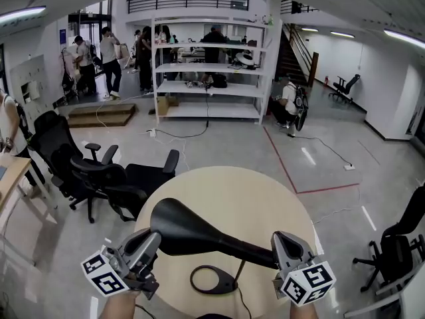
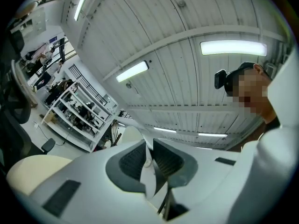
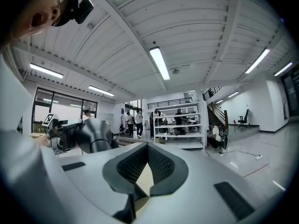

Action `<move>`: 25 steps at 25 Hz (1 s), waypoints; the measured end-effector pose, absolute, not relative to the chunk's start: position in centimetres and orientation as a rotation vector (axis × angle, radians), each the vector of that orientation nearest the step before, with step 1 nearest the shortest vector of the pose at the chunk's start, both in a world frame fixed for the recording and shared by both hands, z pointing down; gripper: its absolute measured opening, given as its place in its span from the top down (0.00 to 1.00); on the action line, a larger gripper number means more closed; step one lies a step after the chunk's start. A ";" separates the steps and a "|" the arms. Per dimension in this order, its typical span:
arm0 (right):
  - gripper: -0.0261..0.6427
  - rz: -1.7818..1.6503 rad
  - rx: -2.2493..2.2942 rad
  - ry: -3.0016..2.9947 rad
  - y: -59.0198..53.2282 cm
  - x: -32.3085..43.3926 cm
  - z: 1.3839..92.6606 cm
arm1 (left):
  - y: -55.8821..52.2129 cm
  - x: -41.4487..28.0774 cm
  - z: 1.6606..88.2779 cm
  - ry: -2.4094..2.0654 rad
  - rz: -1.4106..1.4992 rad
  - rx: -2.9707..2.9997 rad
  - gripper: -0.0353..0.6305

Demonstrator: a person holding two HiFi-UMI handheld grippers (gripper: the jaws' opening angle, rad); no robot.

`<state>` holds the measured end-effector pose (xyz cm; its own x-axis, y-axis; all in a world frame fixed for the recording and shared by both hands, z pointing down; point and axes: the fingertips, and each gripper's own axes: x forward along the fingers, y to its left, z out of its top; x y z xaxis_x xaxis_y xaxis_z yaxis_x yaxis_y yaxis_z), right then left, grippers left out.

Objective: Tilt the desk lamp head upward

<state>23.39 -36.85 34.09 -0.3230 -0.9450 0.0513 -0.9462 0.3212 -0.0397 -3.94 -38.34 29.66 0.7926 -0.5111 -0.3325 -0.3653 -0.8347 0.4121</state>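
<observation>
Left gripper (image 1: pixel 153 238) tilted up, right gripper (image 1: pixel 282 239) level, flanking lamp head (image 1: pixel 192 231)

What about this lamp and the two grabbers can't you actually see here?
- Head view: the right gripper covers the right end of the lamp arm, so contact there is unclear.
- Head view: whether the left gripper touches the lamp head beside it; the angle hides any gap.
- Left gripper view: the lamp head is out of frame.

Head view is looking down, near the lamp head (image 1: pixel 192 234). Left gripper view is tilting ceiling-ward; right is sharing lamp head, shelving (image 3: pixel 180 125).
</observation>
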 end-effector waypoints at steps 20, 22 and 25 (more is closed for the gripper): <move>0.95 0.041 1.969 -2.290 -35.2 25.4 39.5 | -33.9 3.3 19.6 -0.680 -0.606 2.909 0.84; 0.95 0.023 1.971 -2.272 -35.2 25.3 39.8 | -33.5 4.0 19.2 -0.686 -0.577 2.942 0.84; 0.95 -0.007 1.967 -2.248 -35.2 24.8 40.0 | -32.9 4.4 18.7 -0.702 -0.544 2.981 0.84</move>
